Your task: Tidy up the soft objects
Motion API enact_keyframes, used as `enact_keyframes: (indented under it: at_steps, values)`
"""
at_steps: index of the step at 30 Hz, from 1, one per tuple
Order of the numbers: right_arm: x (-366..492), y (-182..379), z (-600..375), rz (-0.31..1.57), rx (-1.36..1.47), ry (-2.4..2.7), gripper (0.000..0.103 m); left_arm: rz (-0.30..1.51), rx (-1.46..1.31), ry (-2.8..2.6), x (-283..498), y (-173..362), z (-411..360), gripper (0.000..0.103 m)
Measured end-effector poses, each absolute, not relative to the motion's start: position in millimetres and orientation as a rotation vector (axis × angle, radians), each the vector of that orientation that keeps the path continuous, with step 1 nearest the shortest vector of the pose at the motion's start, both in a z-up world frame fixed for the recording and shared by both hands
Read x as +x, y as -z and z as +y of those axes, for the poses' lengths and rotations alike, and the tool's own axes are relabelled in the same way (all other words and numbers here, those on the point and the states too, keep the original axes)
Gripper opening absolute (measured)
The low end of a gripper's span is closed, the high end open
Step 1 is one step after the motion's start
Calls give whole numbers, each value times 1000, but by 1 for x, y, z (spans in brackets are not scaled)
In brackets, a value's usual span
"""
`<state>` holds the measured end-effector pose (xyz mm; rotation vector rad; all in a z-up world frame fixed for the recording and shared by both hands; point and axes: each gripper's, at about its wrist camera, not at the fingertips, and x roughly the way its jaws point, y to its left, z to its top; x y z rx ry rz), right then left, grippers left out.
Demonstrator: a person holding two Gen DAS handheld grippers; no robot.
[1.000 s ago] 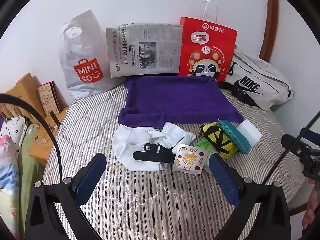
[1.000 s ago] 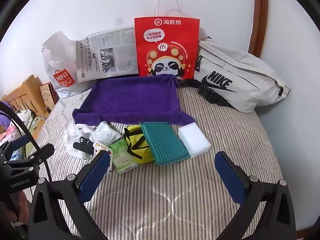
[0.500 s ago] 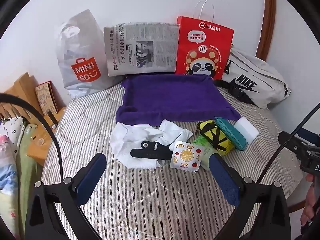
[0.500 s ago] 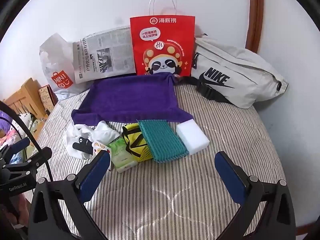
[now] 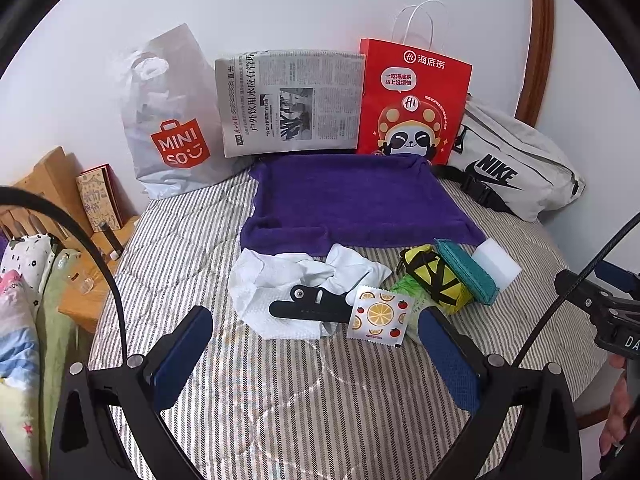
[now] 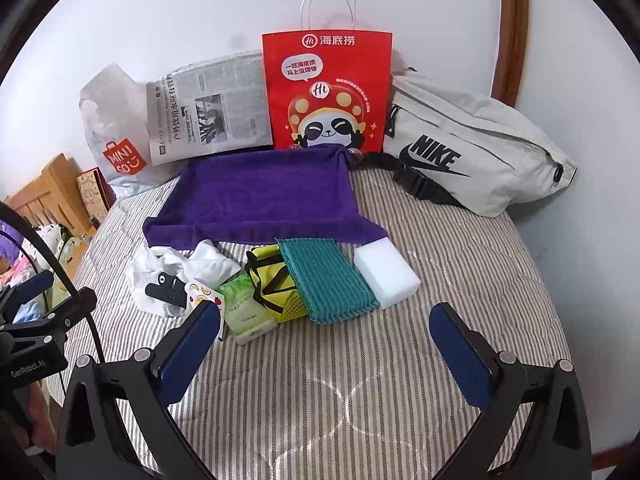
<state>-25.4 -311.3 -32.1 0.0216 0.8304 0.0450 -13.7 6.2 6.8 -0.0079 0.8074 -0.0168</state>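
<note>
Both hand-held grippers, left (image 5: 314, 354) and right (image 6: 324, 344), are wide open and empty; pinch one soft thing, maybe the sponge (image 6: 386, 276), gently in its middle.

Both views have been drawn slightly back from the bed (image 6: 460, 248); the objects are seen marginally smaller.

Bright, even indoor light, soft shadows, sharp focus, strong fisheye bending and dark corners.
</note>
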Motion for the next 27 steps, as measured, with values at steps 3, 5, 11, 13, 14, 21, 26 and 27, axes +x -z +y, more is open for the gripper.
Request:
enact_keyframes:
  at_steps: [3, 5, 11, 13, 14, 21, 26, 27]
  values:
    - [-25, 33, -312, 832, 27, -46, 103, 808, -5, 14, -14, -7, 6, 103]
    - [-25, 34, -312, 834, 29, -44, 103, 809, -4, 11, -13, -7, 7, 103]
    - [-26, 35, -311, 836, 32, -45, 103, 807, -5, 14, -14, -7, 8, 103]
    - [-26, 35, -310, 841, 31, -46, 103, 806, -4, 13, -14, -7, 7, 103]
    - [-26, 36, -310, 840, 28, -45, 103, 805, -2, 14, -14, -7, 7, 103]
    - [-26, 37, -310, 845, 26, -39, 103, 801, 0, 9, -16, -7, 5, 103]
    - [-26, 36, -311, 844, 31, -38, 103, 800, 5, 5, -17, -9, 5, 103]
    - [-26, 36, -311, 844, 31, -37, 103, 800, 5, 6, -18, -9, 5, 103]
